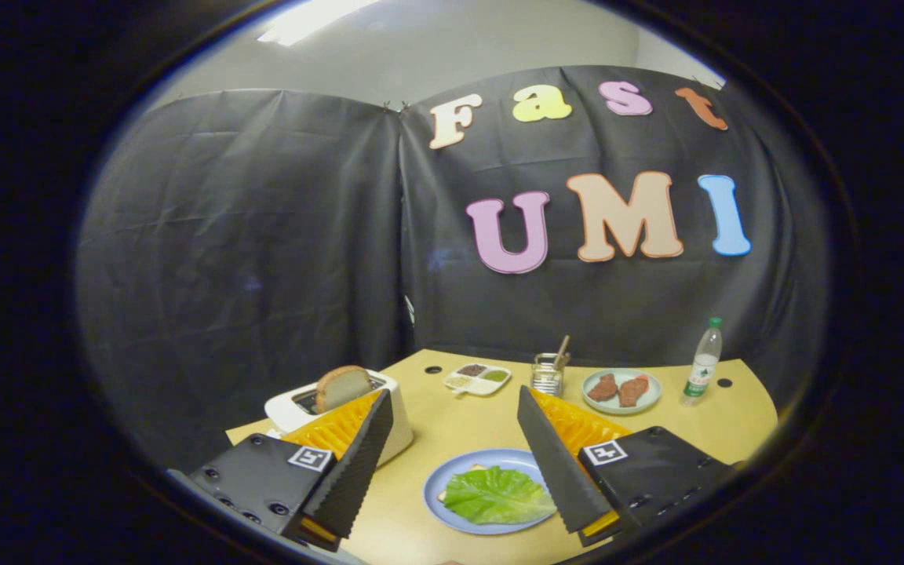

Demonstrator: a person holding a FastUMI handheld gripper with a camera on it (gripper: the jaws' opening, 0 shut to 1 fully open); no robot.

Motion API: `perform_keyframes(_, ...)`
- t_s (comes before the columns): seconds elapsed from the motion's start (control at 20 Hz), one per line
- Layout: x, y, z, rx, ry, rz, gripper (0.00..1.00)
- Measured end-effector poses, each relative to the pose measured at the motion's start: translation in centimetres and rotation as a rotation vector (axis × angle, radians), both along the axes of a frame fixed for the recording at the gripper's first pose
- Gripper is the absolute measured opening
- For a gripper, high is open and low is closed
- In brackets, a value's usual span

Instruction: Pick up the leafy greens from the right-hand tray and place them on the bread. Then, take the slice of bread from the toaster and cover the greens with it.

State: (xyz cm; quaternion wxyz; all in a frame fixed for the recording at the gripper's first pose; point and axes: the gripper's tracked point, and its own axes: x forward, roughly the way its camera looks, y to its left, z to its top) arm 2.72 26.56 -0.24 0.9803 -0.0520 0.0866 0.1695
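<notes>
A green leaf (496,494) lies on a slice of bread, of which only an edge shows, on a blue plate (452,471) on the wooden table. The plate sits between my fingers and slightly below them. My gripper (452,408) is open and holds nothing. A white toaster (287,410) stands behind the left finger, with a slice of bread (341,386) sticking up out of its slot. The left finger (354,463) hides part of the toaster's front.
Beyond the fingers stand a small divided dish of condiments (478,379), a glass jar with a stick in it (548,373), a pale green plate with two brown meat pieces (621,391) and a plastic water bottle (703,362). The table (452,428) ends at the black cloth wall.
</notes>
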Motion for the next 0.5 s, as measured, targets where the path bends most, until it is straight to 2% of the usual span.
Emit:
perform_keyframes(0.2,-0.3,7.0,1.6,0.003,0.014,0.087,0.99)
perform_keyframes(0.35,0.1,11.5,0.4,0.033,0.073,0.134,0.99)
perform_keyframes(0.5,0.6,14.6,-2.2,0.081,0.149,0.142,0.99)
